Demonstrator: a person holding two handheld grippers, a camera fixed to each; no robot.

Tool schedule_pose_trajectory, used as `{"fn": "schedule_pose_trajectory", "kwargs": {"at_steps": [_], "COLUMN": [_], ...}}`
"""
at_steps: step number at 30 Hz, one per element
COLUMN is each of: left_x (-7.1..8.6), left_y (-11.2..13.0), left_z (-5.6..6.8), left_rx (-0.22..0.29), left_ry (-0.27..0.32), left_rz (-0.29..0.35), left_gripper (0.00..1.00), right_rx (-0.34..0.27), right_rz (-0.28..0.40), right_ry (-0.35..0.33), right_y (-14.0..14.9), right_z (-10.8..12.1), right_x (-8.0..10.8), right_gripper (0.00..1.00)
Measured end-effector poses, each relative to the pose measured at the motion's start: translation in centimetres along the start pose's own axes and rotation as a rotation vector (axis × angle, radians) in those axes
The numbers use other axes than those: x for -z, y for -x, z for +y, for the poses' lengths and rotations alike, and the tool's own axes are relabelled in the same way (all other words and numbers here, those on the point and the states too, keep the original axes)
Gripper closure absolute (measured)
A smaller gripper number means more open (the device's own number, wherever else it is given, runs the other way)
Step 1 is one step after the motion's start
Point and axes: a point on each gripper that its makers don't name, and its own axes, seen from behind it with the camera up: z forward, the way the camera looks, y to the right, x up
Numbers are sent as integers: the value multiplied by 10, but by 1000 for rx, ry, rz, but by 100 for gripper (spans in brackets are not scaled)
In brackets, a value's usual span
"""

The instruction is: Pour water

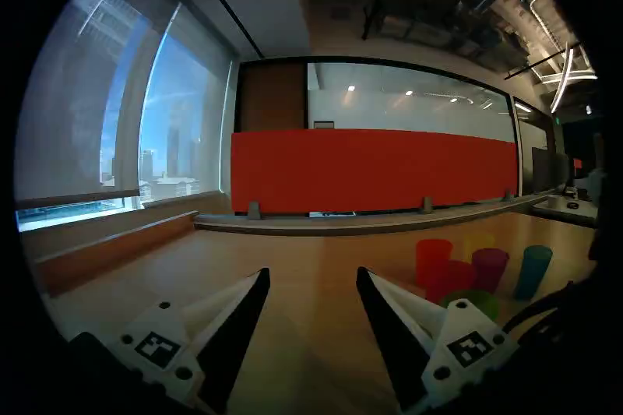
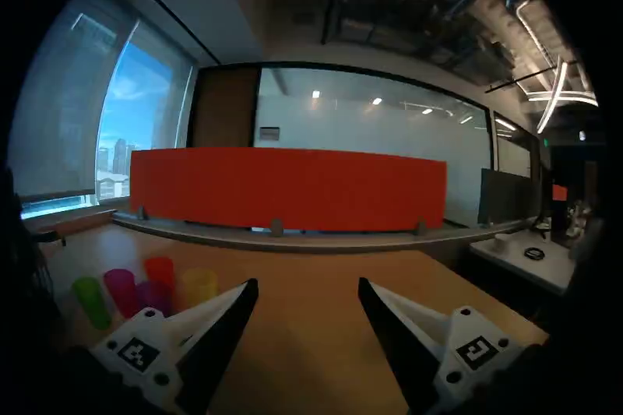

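On the wooden table [image 1: 195,259], coloured cups [image 1: 459,275] are set upright, mouths up; left gripper [image 1: 312,271] and right gripper [image 2: 307,283] are held spread.

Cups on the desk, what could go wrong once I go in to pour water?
1. The cups stand packed together, so the left hand-held gripper closing on one could tip its neighbours.
2. They look like light plastic; a loose grip by the right hand-held gripper may let one slip mid-pour.

Both views low over desk [image 1: 234,251], facing red partition [image 1: 374,170], shared cups [image 1: 489,267] ahead-right of left gripper [image 1: 311,272], ahead-left of right gripper [image 2: 307,283]
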Motion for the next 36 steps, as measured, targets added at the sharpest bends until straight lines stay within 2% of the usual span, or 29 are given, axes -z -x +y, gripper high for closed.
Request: {"fn": "schedule_pose_trajectory", "kwargs": {"at_steps": [6,18,21,36], "left_x": [0,0,0,0], "left_y": [0,0,-1,-1], "left_z": [0,0,1,0], "left_rx": [-1,-1,-1,-1], "left_ry": [0,0,0,0], "left_rz": [0,0,0,0], "left_gripper": [18,18,18,18], "right_rx": [0,4,-8,-47], "right_rz": [14,101,105,56], "right_ry": [-7,-20,-30,-3], "right_y": [8,5,8,45], "right_z": [-2,-11,-15,-1], "right_x": [-8,-14,-17,-28], "right_gripper": [1,1,1,1]}}
